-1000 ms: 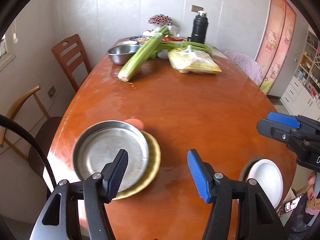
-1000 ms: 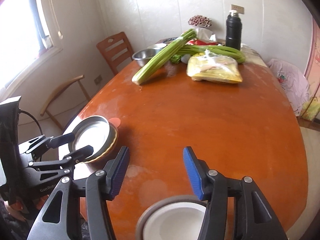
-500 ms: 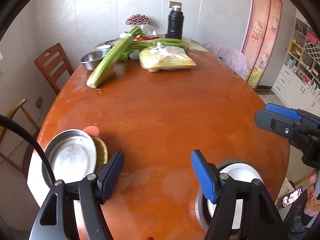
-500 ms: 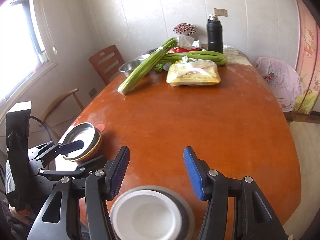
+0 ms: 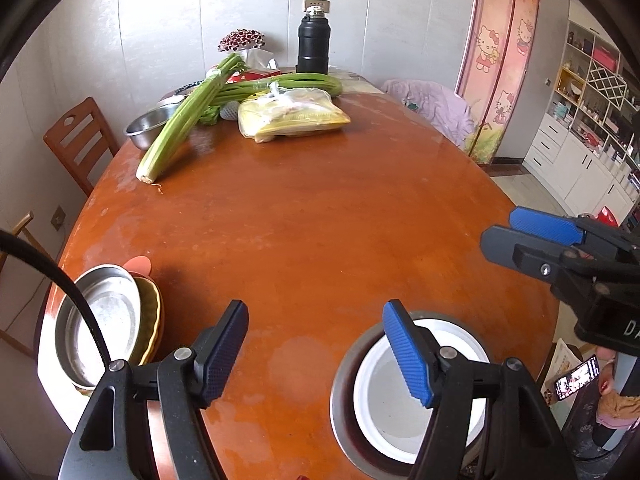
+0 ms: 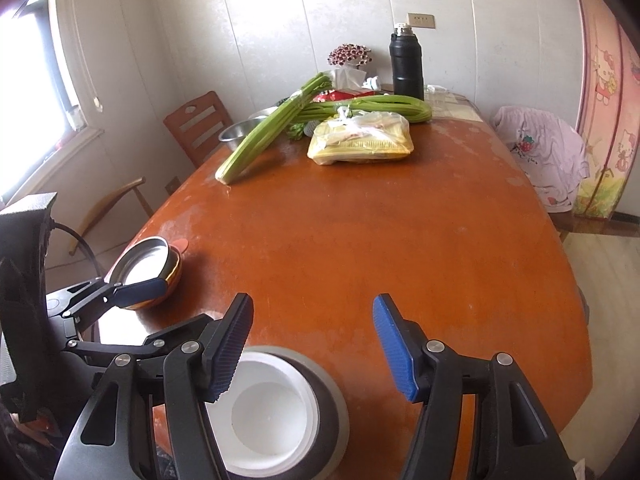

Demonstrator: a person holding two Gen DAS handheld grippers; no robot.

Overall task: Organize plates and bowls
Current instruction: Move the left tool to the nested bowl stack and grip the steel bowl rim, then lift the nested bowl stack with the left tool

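Note:
A steel plate [image 5: 100, 316] lies on a yellow dish [image 5: 154, 320] over an orange plate [image 5: 138, 266] at the table's near left edge; the steel plate also shows in the right wrist view [image 6: 142, 262]. A white bowl [image 5: 404, 404] sits in a grey bowl [image 5: 344, 380] near the front edge; the white bowl also shows in the right wrist view [image 6: 264, 408]. My left gripper [image 5: 316, 344] is open and empty, its right finger over the white bowl. My right gripper [image 6: 312, 344] is open and empty, just right of the bowls.
At the far end lie celery bunches [image 5: 184, 120], a yellow food bag [image 5: 292, 118], a steel bowl [image 5: 150, 126] and a black flask [image 5: 313, 46]. A wooden chair [image 5: 80, 140] stands at the left. The orange table [image 5: 320, 220] drops off at the front.
My left gripper has swung right, away from the plate stack, so its right finger now lies over the white bowl. The right gripper has shifted right of the bowls.

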